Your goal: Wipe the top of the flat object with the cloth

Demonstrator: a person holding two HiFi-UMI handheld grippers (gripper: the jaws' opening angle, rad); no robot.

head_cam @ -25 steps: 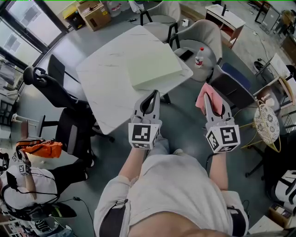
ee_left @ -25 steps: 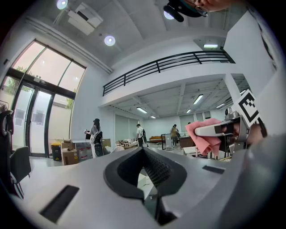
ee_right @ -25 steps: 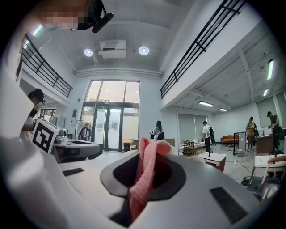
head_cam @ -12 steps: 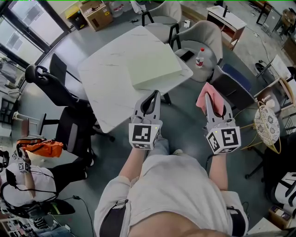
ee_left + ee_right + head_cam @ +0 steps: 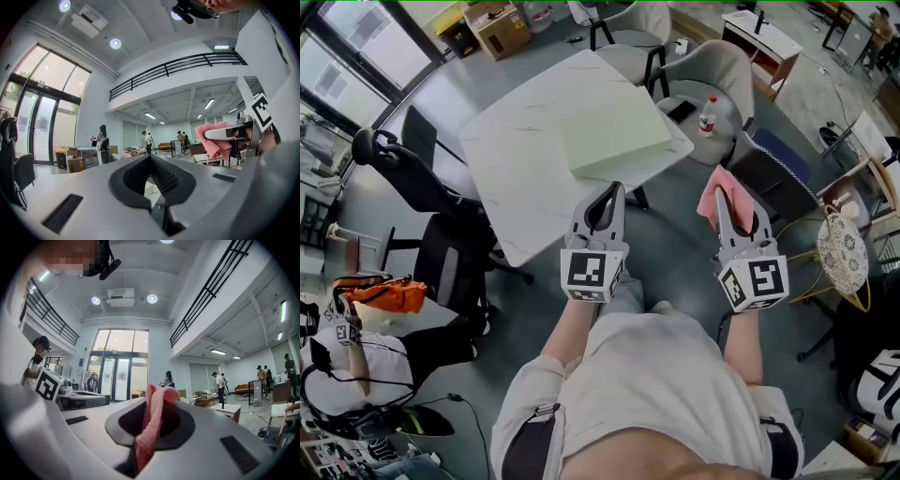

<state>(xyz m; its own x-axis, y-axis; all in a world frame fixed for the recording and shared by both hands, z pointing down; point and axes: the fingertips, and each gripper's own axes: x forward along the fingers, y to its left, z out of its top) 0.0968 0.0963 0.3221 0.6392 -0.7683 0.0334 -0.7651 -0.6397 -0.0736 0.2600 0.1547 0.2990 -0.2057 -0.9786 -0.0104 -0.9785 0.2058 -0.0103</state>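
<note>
A pale green flat slab [image 5: 614,131] lies on the white table [image 5: 520,178] ahead of me in the head view. My right gripper [image 5: 734,195] is held off the table's right side, above the floor, shut on a pink cloth [image 5: 716,194] that sticks up between its jaws [image 5: 152,420]. My left gripper [image 5: 605,192] hangs just short of the table's near edge, jaws shut with nothing in them [image 5: 151,159]. From the left gripper view the pink cloth [image 5: 216,143] shows at the right. Both grippers point roughly level, away from the slab.
Black office chairs [image 5: 427,202] stand left of the table, grey armchairs [image 5: 708,84] behind it, one with a bottle [image 5: 706,114]. A dark chair [image 5: 778,173] and a patterned round seat [image 5: 839,253] lie to my right. Another person [image 5: 347,366] sits at lower left.
Hardly anything: the view has shifted slightly, so the table sits a touch farther right. Both grippers keep their places and the cloth stays clamped.
</note>
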